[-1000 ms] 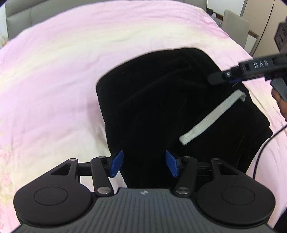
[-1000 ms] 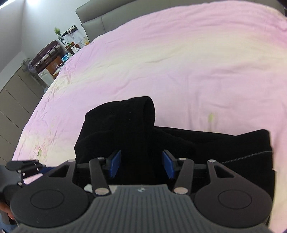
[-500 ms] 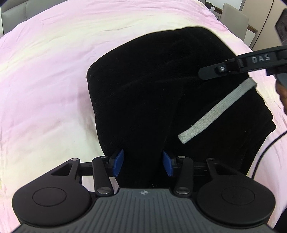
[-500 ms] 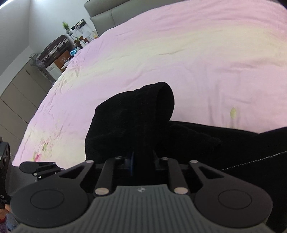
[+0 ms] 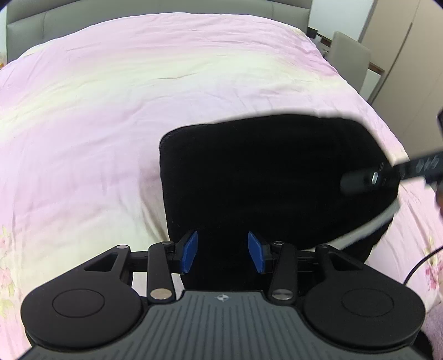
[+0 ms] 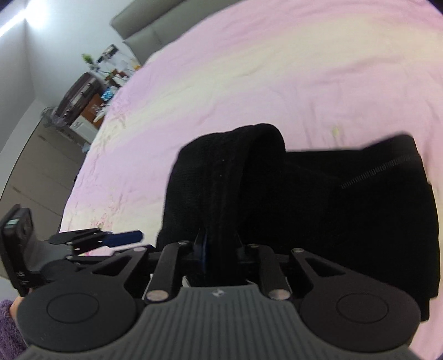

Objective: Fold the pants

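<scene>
The left gripper (image 5: 221,252) has its jaws spread, blue pads (image 5: 190,250) apart, with the near edge of the black pants (image 5: 271,177) lying between and under them but not pinched. The right gripper (image 6: 218,249) has its jaws pressed together, pinching a raised fold of the pants (image 6: 238,177), which loops up and over from the jaws. In the left wrist view the pants lie as a dark, roughly rectangular folded stack on the pink bed cover (image 5: 110,110), right of centre, with a pale strip of drawstring (image 5: 368,227) blurred at the right edge. The right gripper (image 5: 360,180) reaches in from the right over that edge. In the right wrist view, the left gripper (image 6: 110,238) sits at the near left. A grey headboard (image 5: 138,16) stands at the far side of the bed, and a cluttered cabinet (image 6: 88,105) is at the far left.
</scene>
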